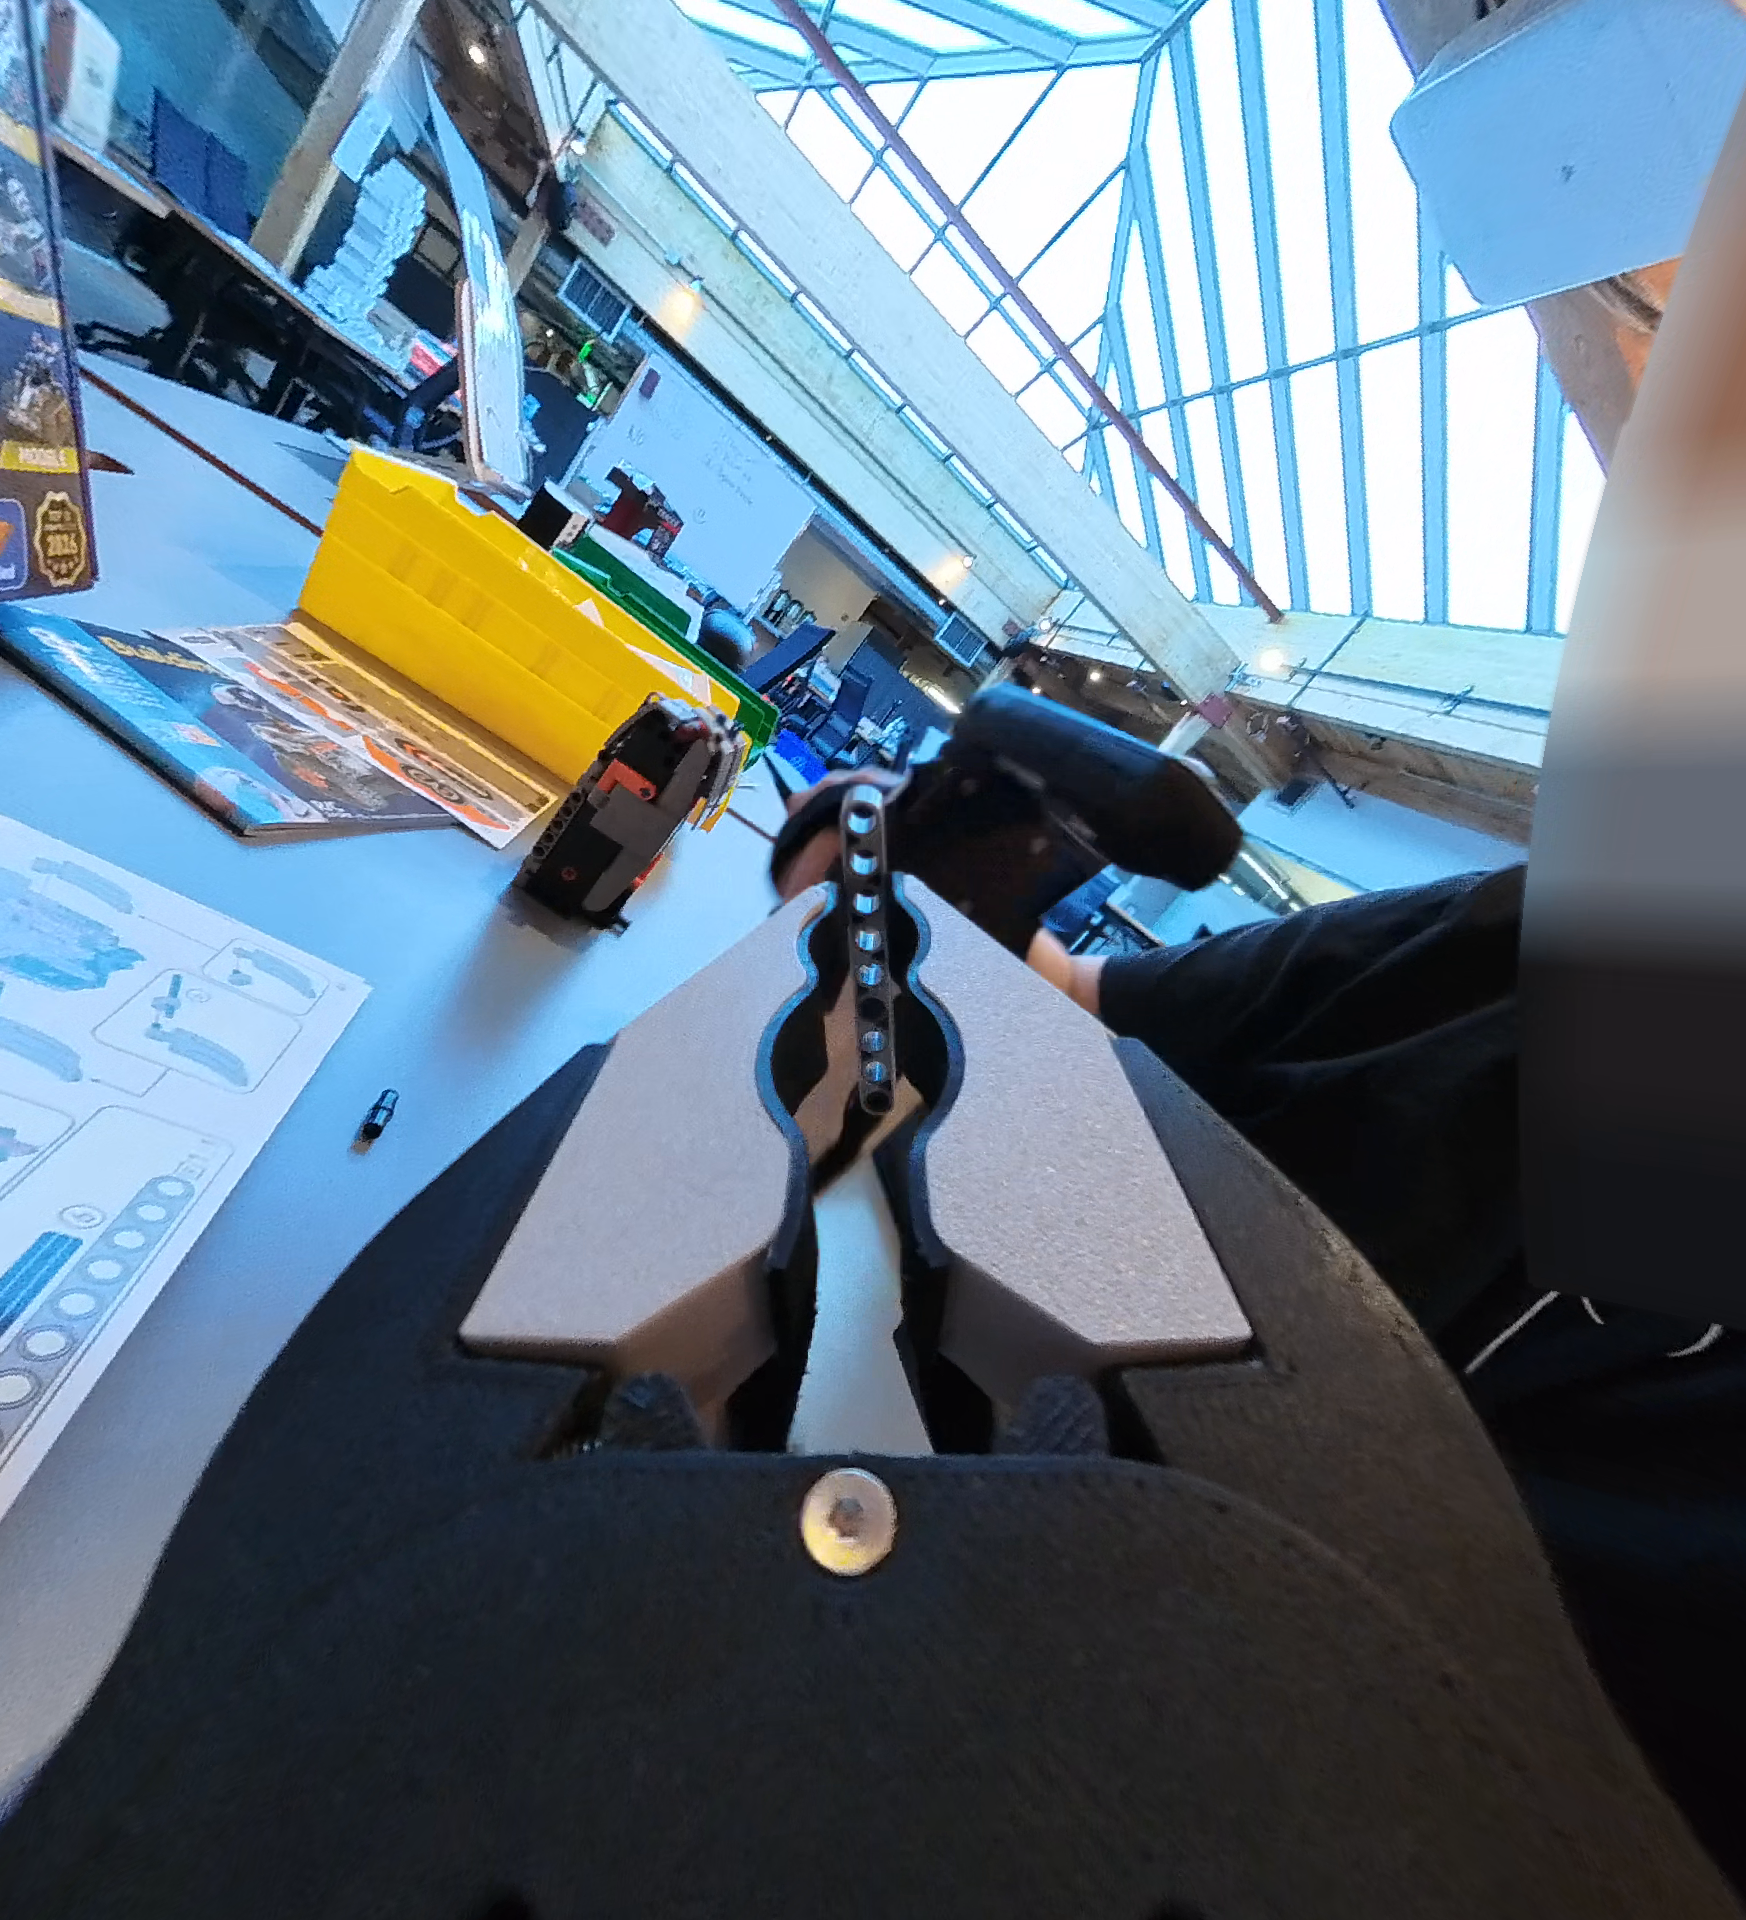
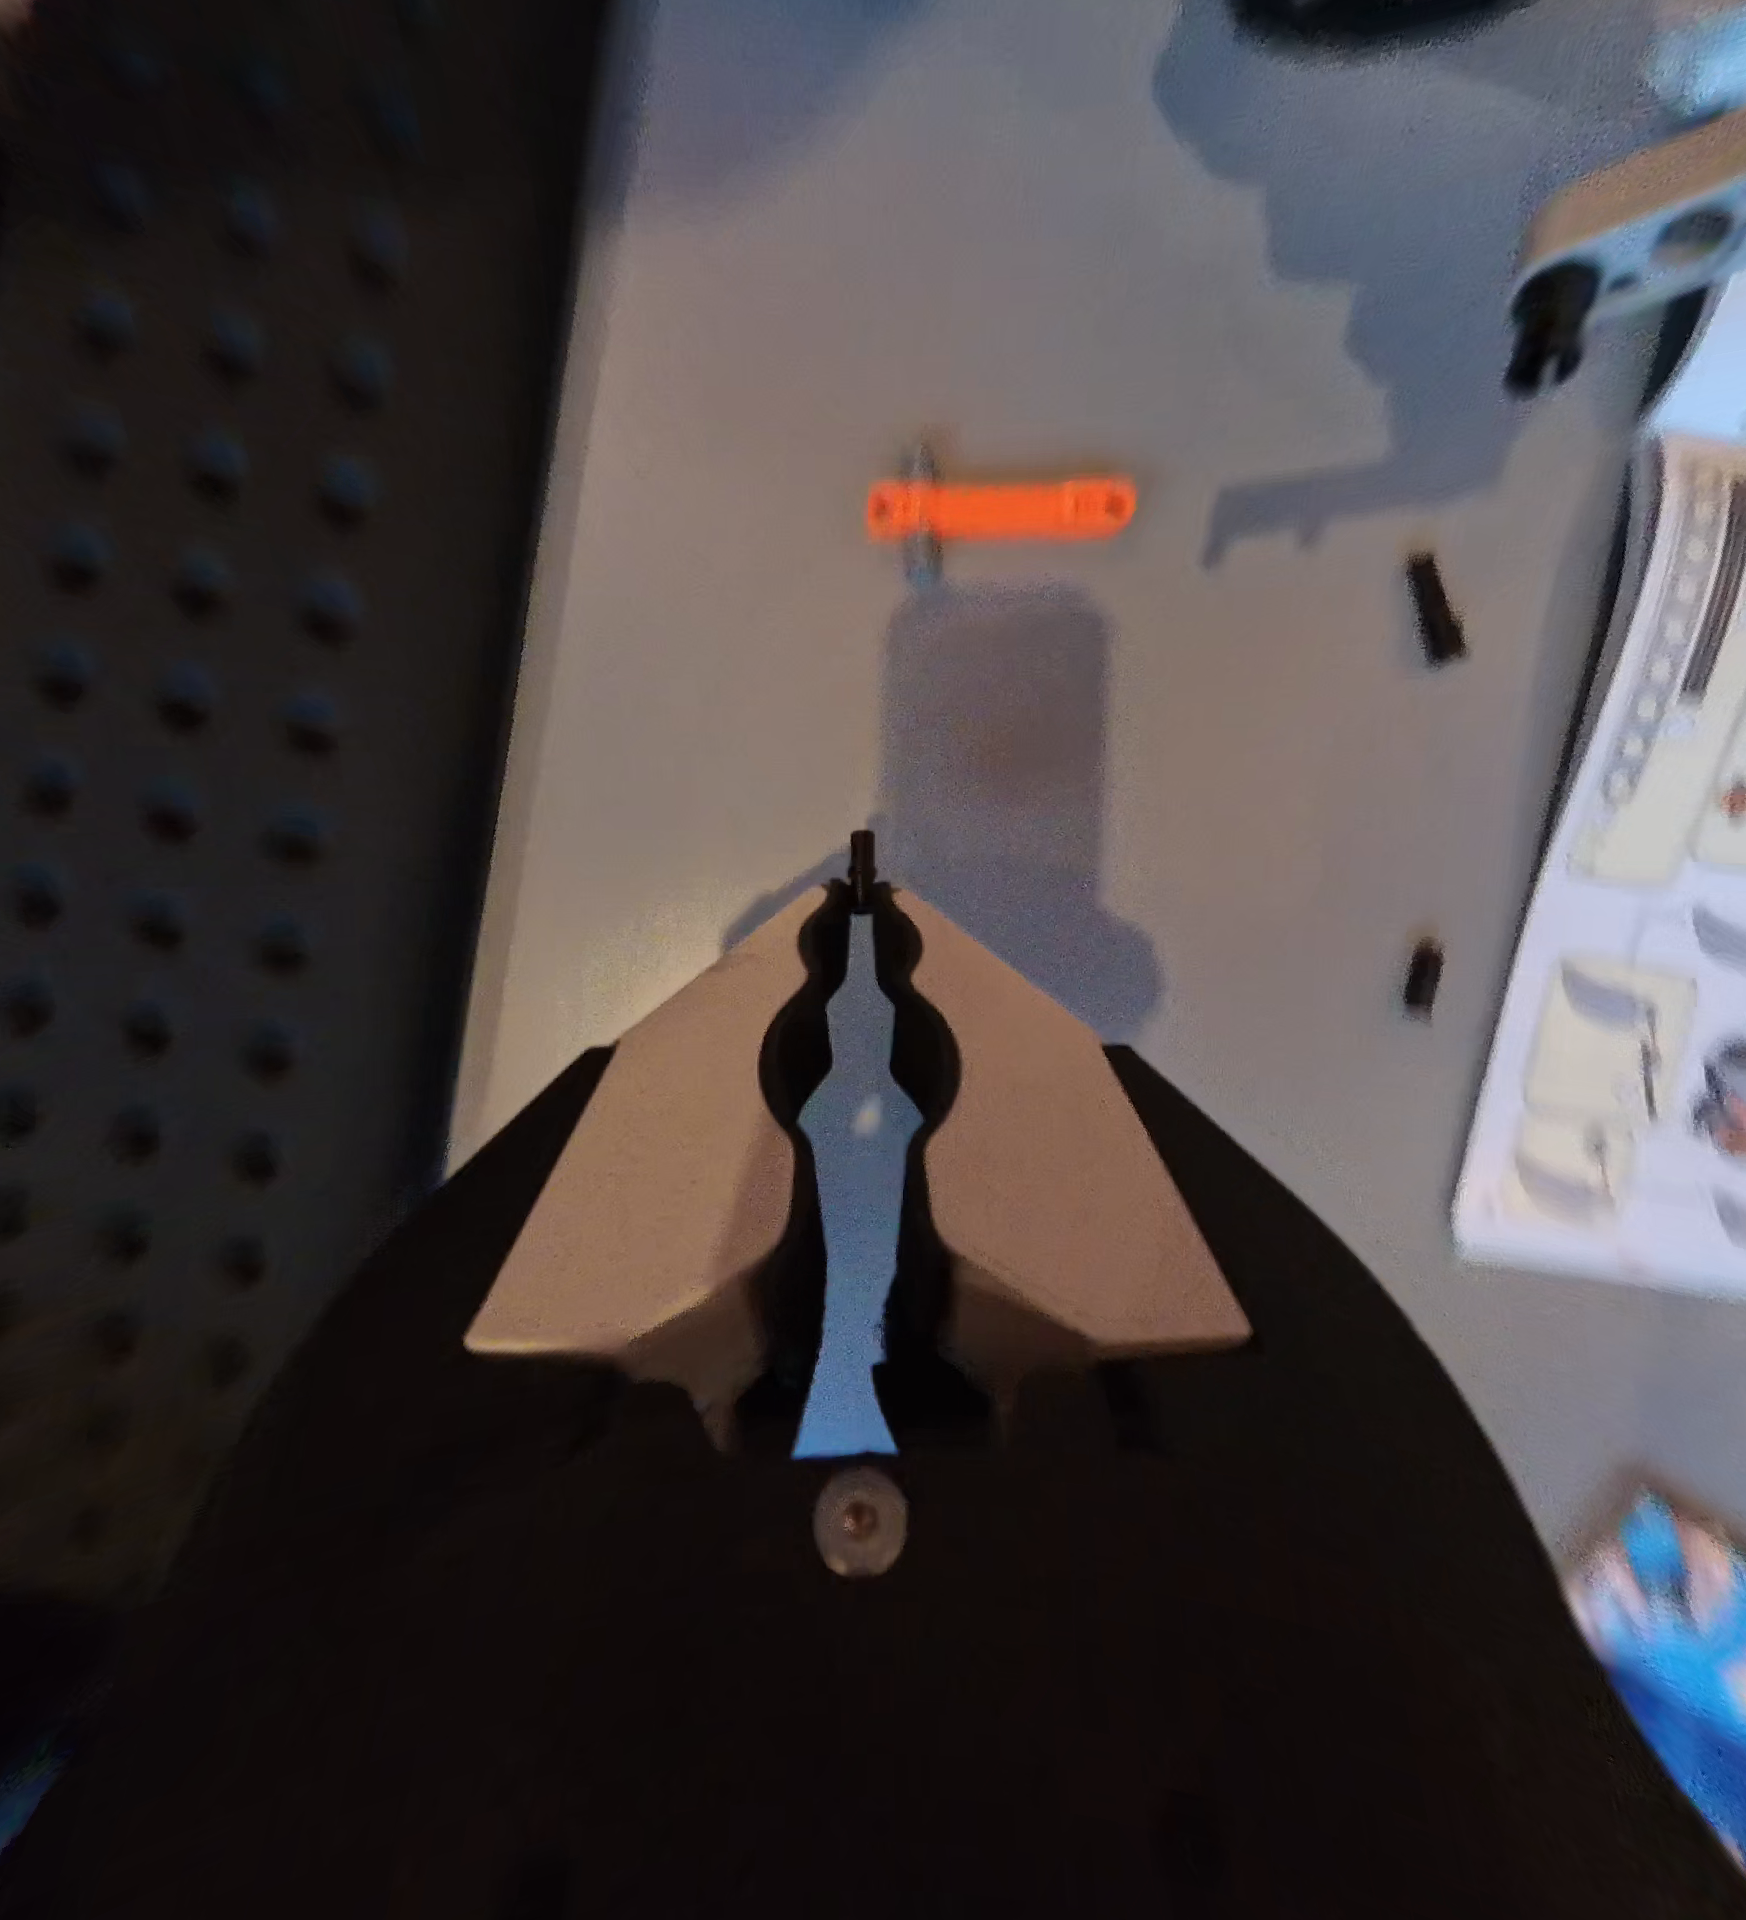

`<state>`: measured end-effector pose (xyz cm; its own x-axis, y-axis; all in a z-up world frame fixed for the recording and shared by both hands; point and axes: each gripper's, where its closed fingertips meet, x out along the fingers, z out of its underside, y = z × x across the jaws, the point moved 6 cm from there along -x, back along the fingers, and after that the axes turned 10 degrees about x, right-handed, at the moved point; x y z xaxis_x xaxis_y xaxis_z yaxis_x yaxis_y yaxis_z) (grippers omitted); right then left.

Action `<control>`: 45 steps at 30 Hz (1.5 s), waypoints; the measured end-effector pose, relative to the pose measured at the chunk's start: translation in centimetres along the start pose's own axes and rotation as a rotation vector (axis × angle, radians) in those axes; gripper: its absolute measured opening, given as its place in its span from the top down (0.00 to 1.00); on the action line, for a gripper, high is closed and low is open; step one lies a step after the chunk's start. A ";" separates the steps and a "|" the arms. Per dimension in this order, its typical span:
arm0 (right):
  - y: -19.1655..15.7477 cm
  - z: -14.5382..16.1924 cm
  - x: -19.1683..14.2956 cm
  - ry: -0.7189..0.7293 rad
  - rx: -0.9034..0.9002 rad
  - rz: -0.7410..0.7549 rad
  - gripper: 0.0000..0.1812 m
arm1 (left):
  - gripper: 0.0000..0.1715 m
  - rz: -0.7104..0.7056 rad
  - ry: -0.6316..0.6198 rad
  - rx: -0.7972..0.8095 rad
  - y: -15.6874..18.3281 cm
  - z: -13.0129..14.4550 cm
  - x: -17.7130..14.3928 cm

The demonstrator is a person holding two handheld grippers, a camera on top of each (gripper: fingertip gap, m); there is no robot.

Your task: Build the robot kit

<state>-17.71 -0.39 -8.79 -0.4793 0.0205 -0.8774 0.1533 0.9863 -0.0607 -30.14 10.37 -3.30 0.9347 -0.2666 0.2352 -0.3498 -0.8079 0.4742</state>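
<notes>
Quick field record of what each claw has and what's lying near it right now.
left claw: shut on grey holed beam, raised off white table
right claw: shut on small black pin at its tips
near left: loose black pin, instruction sheet, yellow bin
near right: orange beam on table ahead

I see a yellow bin [image 1: 495, 613] just beyond a booklet [image 1: 256, 717], with a small model [image 1: 630, 810] beside it.
</notes>
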 end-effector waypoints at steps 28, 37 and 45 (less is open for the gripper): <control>-0.3 9.3 -3.1 -1.171 0.295 0.216 0.98 | 0.98 0.022 0.020 -0.035 0.9 -0.4 0.1; -0.5 9.8 -2.9 -1.133 0.346 0.195 0.99 | 0.98 0.022 0.031 -0.046 0.8 -0.4 -0.2; -0.5 9.5 -2.8 -1.102 0.363 0.185 0.98 | 0.99 0.031 0.023 -0.052 0.8 -0.3 -0.1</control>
<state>-8.24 -2.48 -10.80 0.5559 -0.1700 -0.8137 0.4651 0.8749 0.1350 -30.54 9.95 -2.67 0.9219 -0.2783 0.2697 -0.3819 -0.7707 0.5101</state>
